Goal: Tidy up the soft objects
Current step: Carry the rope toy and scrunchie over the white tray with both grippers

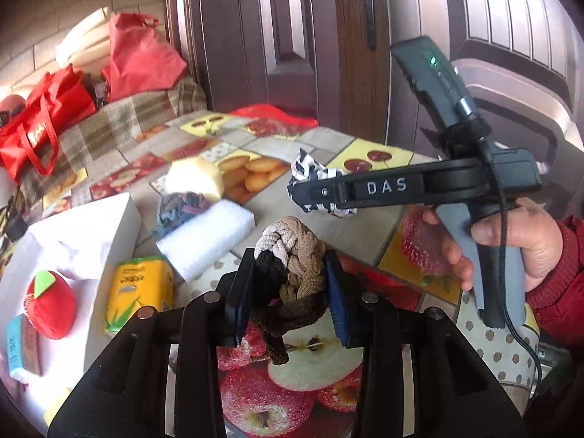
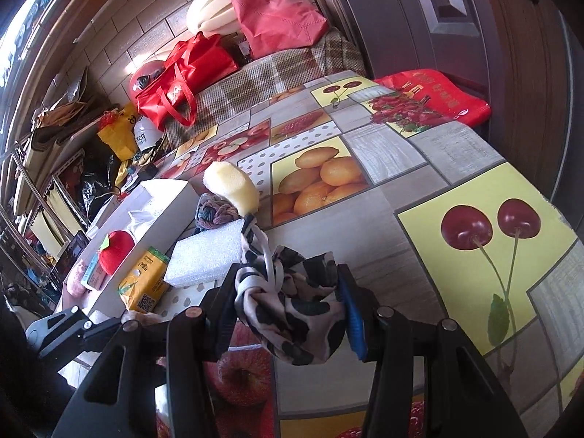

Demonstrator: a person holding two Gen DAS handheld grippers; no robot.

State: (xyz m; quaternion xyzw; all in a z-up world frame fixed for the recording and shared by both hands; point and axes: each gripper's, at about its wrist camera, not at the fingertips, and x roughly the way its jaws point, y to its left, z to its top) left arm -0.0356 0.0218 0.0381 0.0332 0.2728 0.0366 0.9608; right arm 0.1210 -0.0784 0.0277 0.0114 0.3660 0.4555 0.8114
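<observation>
Braided rope knot (image 1: 292,270): brown/beige/black cord, soft, light, squashy; judged non-fragile, unlikely to slip on ribbed pads. Sits clamped mid-body betw. pads of left gripper (image 1: 290,292), lifted clear of tablecloth (image 1: 365,226), tail dangling below. Best hold = thick middle, not loose tail.

Cow-print cloth (image 2: 292,306): limp, crumpled, v. light; right gripper (image 2: 286,310) is clenched on the bunch, above table. Loose ends may snag.

White box (image 1: 109,226) w/ red plush apple (image 1: 49,304) lies left, near; prob. drop spot. White foam block (image 1: 208,233) beside it.
</observation>
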